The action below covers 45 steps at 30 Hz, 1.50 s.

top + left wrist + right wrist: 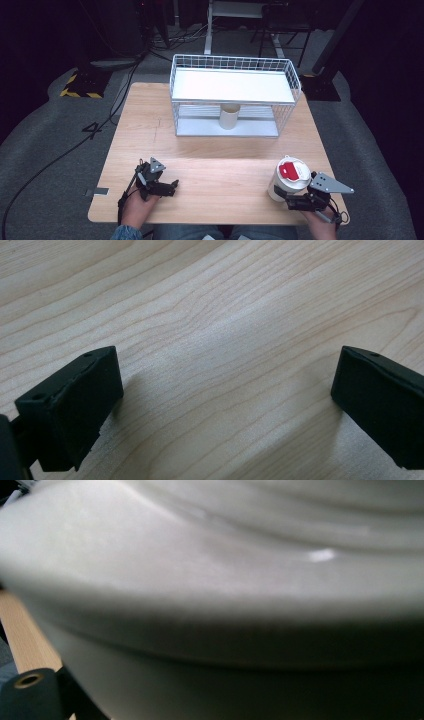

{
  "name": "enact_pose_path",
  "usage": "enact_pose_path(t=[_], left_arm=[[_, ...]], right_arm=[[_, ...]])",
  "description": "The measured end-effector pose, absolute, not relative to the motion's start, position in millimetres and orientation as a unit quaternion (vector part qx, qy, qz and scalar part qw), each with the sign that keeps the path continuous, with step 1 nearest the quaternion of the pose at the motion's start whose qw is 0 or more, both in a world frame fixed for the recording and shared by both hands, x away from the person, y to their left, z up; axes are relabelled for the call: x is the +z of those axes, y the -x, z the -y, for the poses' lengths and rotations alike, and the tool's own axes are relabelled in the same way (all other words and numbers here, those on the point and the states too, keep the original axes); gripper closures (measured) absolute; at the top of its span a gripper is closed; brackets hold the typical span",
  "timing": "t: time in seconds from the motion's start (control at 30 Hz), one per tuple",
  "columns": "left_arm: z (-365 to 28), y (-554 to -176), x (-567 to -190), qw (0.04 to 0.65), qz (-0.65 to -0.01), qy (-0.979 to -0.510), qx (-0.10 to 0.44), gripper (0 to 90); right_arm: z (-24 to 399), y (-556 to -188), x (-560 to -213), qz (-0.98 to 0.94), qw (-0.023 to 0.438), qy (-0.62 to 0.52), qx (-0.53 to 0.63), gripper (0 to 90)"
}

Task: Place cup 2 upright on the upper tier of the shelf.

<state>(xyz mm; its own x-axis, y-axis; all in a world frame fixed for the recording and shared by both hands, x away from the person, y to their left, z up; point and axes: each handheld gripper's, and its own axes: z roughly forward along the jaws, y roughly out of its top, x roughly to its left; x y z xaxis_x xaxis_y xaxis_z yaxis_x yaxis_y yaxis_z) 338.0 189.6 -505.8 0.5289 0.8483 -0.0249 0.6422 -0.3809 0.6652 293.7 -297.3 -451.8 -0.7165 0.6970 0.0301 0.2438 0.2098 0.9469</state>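
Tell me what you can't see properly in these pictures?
- Right hand-held gripper, high view: the white cup with a red-marked lid covers its jaw tips, so its grip is unclear.
- That cup, right gripper view: so close that it is a blur, cut off by every edge.
- Second white cup, high view: the wire rack's white shelf hides its top.
- Left hand-held gripper, left gripper view: jaws cut off by the bottom edge.

Grey carpet [45, 130] surrounds the wooden tabletop [150, 130]; black cables [60, 155] trail at nine o'clock, dark room beyond.

Bare table [220, 170] stretches open up to the wire rack [232, 95].
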Motion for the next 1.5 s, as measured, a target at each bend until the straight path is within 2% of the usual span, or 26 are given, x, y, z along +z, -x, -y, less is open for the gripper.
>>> enact_pose_path(t=[0.53,1.0,1.5], left_arm=[[-189.2,-338.4,-505.8,0.317,-0.458,-0.815,0.161,0.7],[-186.6,-338.2,-506.1,0.316,-0.469,-0.808,0.166,0.6],[-185.1,-338.1,-506.0,0.314,-0.475,-0.805,0.166,0.6]], right_arm=[[295.4,-317.6,-409.0,-0.755,0.204,-0.306,0.543,10.4],[292.1,-345.5,-366.6,-0.758,0.224,-0.292,0.539,10.4],[275.2,-372.0,-334.1,-0.764,0.221,-0.28,0.538,10.4]])
